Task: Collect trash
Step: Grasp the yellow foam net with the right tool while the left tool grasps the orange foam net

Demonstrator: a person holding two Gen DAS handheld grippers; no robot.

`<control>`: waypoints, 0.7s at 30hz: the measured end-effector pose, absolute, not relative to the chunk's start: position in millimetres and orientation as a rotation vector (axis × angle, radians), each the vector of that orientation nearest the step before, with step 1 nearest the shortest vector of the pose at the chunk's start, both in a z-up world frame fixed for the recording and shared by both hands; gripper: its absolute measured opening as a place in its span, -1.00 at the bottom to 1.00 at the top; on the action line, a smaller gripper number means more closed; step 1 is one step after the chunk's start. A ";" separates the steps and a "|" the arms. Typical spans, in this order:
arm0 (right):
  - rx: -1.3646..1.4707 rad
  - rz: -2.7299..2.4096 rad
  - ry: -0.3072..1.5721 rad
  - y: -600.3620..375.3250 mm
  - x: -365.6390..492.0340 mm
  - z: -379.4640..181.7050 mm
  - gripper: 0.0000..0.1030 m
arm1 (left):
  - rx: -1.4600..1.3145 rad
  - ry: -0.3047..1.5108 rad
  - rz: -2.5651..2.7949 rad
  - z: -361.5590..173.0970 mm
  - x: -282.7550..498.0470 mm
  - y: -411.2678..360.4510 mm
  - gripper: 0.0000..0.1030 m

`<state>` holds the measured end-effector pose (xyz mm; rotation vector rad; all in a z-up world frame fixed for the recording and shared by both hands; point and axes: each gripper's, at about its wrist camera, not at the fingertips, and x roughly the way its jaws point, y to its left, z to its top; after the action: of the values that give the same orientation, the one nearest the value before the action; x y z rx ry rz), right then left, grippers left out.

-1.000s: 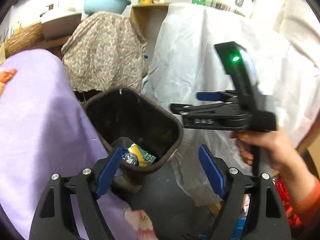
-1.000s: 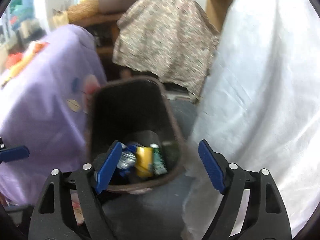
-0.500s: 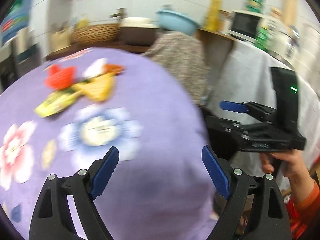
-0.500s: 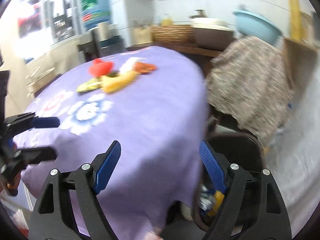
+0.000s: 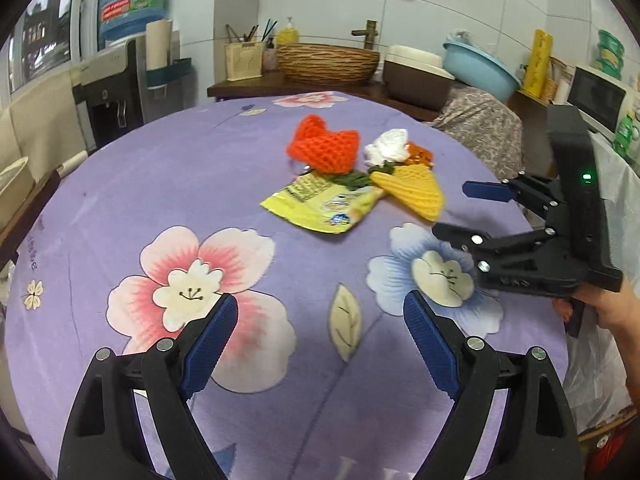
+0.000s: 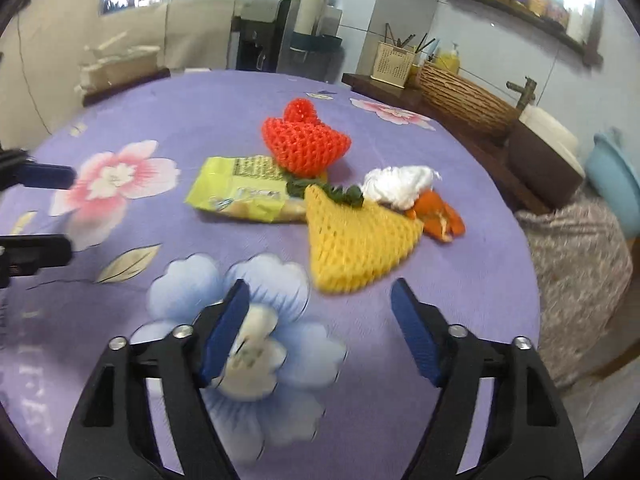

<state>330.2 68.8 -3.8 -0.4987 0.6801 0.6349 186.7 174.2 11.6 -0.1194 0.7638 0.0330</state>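
Observation:
Trash lies in a cluster on the purple flowered tablecloth: a red foam net, a yellow-green snack wrapper, a yellow foam net, a white crumpled tissue, green scraps and orange peel. My left gripper hovers open and empty over the near part of the table. My right gripper sits just short of the yellow foam net; its jaws are closing with nothing between them. In the left wrist view the right gripper is at the right, held by a hand.
Behind the table a counter holds a woven basket, a brown-and-white box and a blue basin. A patterned cloth drapes furniture on the right. A water dispenser stands at the back left.
Both grippers swung away from the dark bin with trash in it and now face the tabletop. The trash cluster has come closer in both views. The right jaws have narrowed slightly.

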 end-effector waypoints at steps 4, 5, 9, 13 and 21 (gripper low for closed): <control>-0.555 0.583 0.723 84.6 356.5 -18.5 0.11 | -0.143 0.769 0.039 12.6 200.9 193.8 0.62; -0.571 0.569 0.725 86.7 358.7 -21.0 -0.09 | -0.135 0.765 0.044 14.0 208.0 196.3 0.62; -0.553 0.563 0.715 77.1 356.9 -18.4 -0.57 | -0.173 0.774 0.029 14.0 229.9 204.1 0.62; -0.492 0.576 0.706 61.0 347.7 -7.4 -0.65 | -0.138 0.776 0.039 14.3 263.2 201.0 0.63; -0.356 0.633 0.688 25.9 312.9 10.4 -0.65 | -0.010 0.797 0.068 17.8 337.0 171.2 0.66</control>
<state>312.9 25.9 10.4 -0.3560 0.6878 0.6328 337.0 171.2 17.8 -0.0099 0.7972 0.0683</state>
